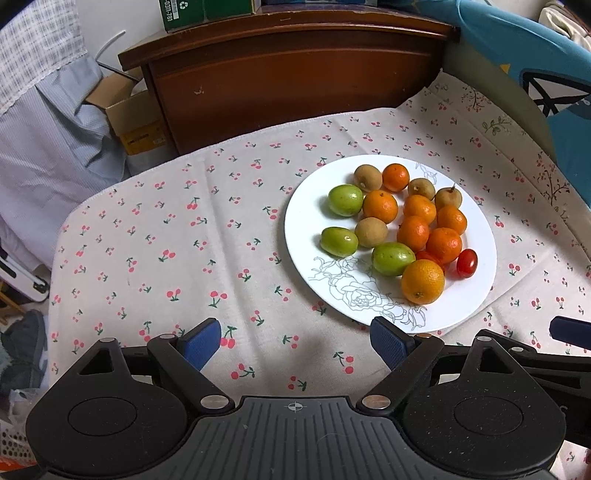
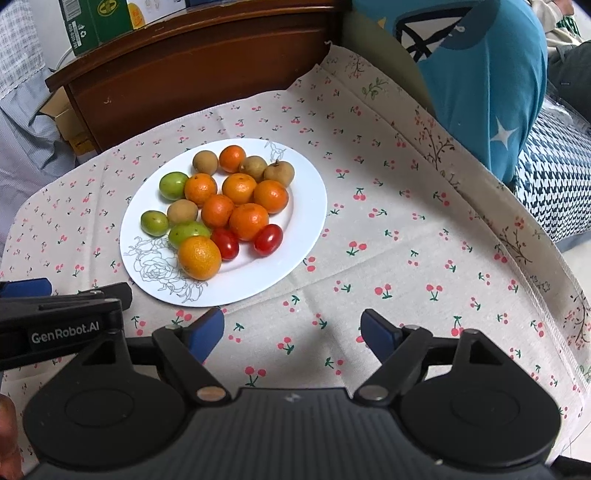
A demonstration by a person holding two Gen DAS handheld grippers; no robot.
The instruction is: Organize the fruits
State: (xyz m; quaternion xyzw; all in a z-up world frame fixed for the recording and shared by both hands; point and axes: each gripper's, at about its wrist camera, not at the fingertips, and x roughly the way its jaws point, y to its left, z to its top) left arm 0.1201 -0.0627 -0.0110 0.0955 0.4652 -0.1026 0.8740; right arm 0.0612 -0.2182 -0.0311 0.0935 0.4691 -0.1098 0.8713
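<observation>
Our two black blue-padded grippers, left gripper point(image 1: 295, 341) and right gripper point(image 2: 291, 332), hover spread and empty near the white round plate point(image 2: 303, 229), where orange mandarins point(image 2: 248, 220), green fruits point(image 2: 173, 185), brown longans point(image 2: 279, 173) and red tomatoes point(image 2: 268, 239) lie all together, loosely clustered by kind, which fits either sorted or awaiting sorting.

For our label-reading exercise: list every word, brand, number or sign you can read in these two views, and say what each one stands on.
"GenRobot.AI": white letters on the black body of the left tool.
Recycling sign, with sideways digits too blurred to read reliably: green box on the wooden cabinet.
Yellow box label: too small to read.
</observation>
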